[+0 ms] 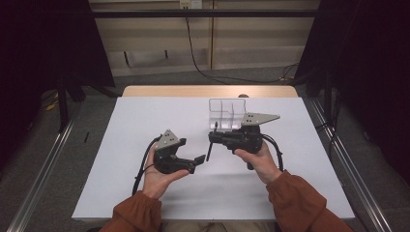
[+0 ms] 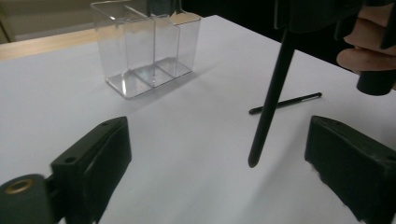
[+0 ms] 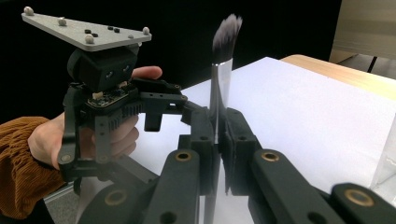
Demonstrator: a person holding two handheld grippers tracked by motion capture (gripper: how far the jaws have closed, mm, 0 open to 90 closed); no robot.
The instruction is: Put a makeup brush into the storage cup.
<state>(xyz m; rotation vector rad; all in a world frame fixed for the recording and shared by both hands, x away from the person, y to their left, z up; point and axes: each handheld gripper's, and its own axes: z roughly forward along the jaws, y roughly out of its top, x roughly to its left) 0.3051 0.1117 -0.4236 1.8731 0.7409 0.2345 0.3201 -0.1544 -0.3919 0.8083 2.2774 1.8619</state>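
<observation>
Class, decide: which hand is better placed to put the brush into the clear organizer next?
Right. The right gripper clamps the brush beside the clear organizer; the left gripper is open, holding nothing.

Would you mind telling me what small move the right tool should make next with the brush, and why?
Probably carry the makeup brush toward the clear organizer and lower it, handle down, into a compartment. The right tool is shut on the brush, bristles up, while the left tool stands open beside it with nothing between its jaws. The organizer's compartments look empty and sit just beyond the right tool.
</observation>
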